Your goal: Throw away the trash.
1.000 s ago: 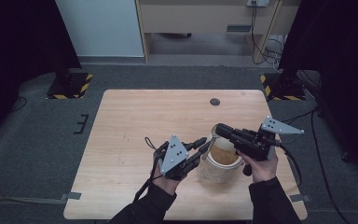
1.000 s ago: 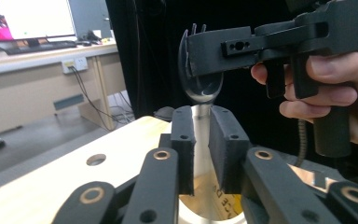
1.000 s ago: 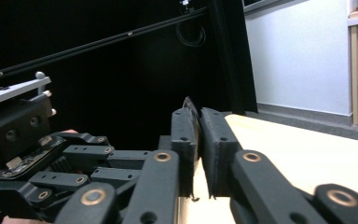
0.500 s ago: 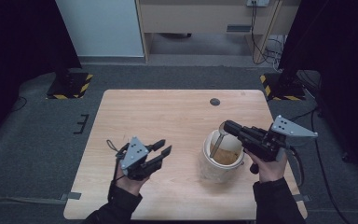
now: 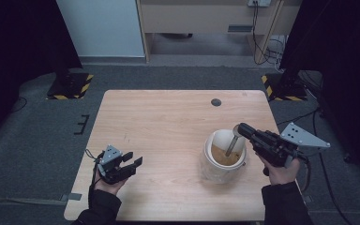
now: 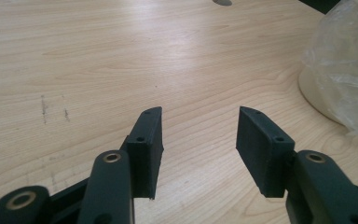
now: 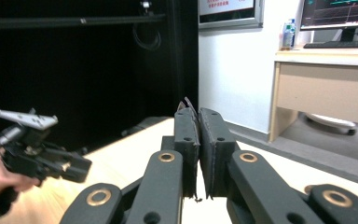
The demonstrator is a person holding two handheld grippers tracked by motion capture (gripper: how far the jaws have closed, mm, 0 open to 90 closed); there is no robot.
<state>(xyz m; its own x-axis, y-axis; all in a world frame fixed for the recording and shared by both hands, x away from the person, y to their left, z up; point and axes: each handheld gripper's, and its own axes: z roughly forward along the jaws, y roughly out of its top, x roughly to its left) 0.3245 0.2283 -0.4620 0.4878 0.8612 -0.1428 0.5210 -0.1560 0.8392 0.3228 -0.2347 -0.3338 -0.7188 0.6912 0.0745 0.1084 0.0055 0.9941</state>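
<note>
Spoon (image 5: 232,143) pinched at its handle tip by the right gripper (image 5: 242,129), bowl end sunk in the cream container (image 5: 222,157) near the desk's (image 5: 168,122) right edge, left gripper (image 6: 198,140) held spread wide and empty by the front left corner.

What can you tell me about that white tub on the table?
The tub is a round, cream-white container, open at the top, standing upright on the right part of the wooden table. Something brownish fills its lower part. A crinkled clear plastic film seems to cling to its outside. A thin metal spoon slants down into it, held at the top by the right gripper. The left gripper is well away, open.
</note>
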